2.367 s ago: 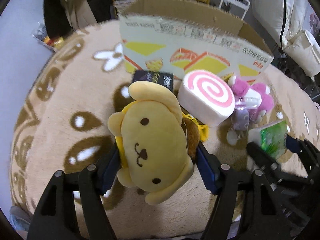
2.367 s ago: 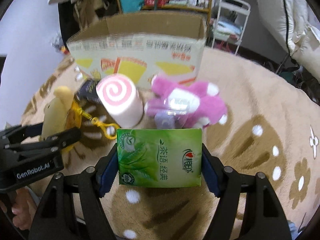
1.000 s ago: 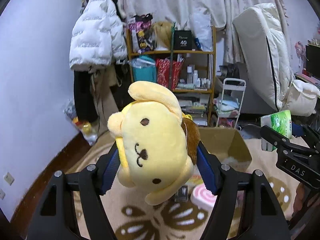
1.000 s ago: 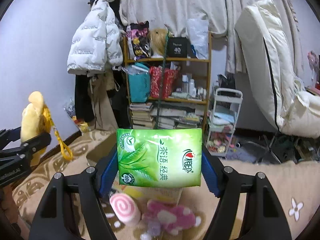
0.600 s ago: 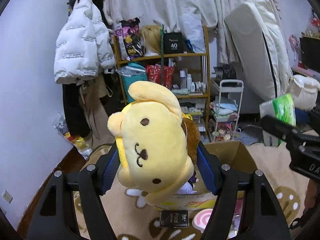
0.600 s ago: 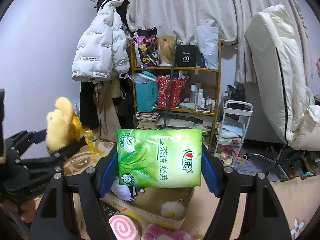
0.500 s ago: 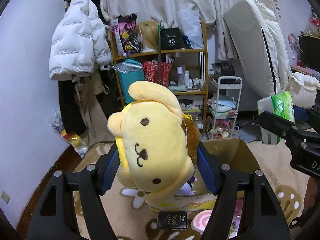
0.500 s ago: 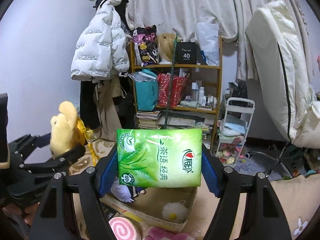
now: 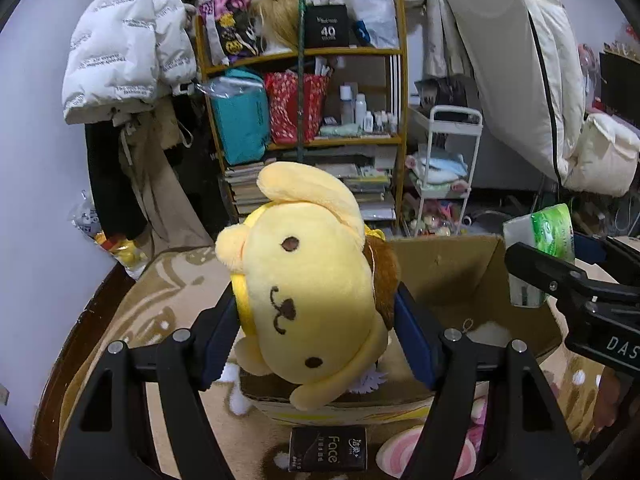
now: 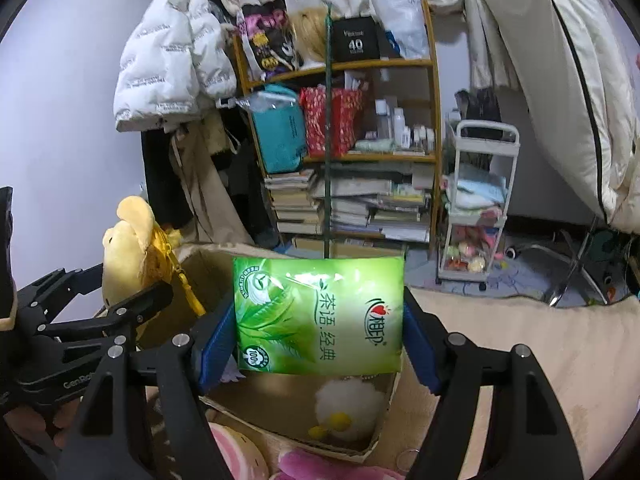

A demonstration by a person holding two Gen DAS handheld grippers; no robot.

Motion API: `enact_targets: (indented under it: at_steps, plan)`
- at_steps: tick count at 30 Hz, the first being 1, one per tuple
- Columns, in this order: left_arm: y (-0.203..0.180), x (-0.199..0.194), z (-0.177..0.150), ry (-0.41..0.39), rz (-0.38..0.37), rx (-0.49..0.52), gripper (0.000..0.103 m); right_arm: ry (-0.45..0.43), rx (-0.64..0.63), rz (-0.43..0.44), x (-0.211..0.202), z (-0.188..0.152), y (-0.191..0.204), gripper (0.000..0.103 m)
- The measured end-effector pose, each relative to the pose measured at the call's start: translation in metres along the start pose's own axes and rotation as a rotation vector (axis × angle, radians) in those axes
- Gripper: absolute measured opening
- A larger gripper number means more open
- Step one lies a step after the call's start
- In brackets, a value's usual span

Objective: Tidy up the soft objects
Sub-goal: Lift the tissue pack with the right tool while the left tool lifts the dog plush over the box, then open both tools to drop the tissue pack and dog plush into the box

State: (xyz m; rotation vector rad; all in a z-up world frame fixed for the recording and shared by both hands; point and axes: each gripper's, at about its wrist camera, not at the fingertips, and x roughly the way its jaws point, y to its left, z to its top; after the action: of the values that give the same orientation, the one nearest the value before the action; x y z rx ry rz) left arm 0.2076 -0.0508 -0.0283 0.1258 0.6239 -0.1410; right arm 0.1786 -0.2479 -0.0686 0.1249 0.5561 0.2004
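My left gripper [image 9: 316, 316] is shut on a yellow dog plush [image 9: 308, 292] and holds it above the open cardboard box [image 9: 452, 280]. The plush also shows at the left of the right wrist view [image 10: 128, 244]. My right gripper [image 10: 318, 320] is shut on a green tissue pack [image 10: 320, 312], held over the same box [image 10: 296, 408]; the pack also shows in the left wrist view [image 9: 548, 236]. A white plush [image 10: 348, 408] lies inside the box.
On the rug below the box lie a black "Face" pack [image 9: 328, 454], a pink swirl roll plush [image 9: 424, 454] and a pink plush [image 10: 320, 468]. Behind stand a cluttered shelf [image 9: 304, 120], a white cart [image 9: 444, 168] and a hanging white jacket [image 9: 124, 40].
Both grippers lifted their objects off the rug, then came forward and lower over the open box; the box interior now fills more of both views. Both grips are unchanged.
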Motion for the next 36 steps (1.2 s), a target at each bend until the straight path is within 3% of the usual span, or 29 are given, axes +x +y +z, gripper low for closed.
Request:
enact_targets:
  at_steps: [7,12,15,21,36]
  plan:
    - [0.001,0.01,-0.007,0.042,0.001,-0.004,0.073,0.045,0.008,0.02,0.012,-0.008,-0.004,0.079]
    - [0.006,0.006,-0.007,0.043,-0.002,-0.023,0.08,0.063,0.003,0.019,0.012,-0.009,-0.003,0.079]
    - [0.007,0.0,-0.008,0.032,0.008,-0.019,0.085,0.076,0.01,0.016,0.012,-0.009,-0.003,0.088]
    - [0.01,-0.005,-0.012,0.058,0.011,-0.027,0.086,0.035,0.032,0.007,-0.004,-0.008,-0.004,0.102]
    - [0.026,-0.064,-0.031,0.066,0.047,-0.042,0.092,0.019,0.034,-0.011,-0.063,-0.021,0.007,0.103]
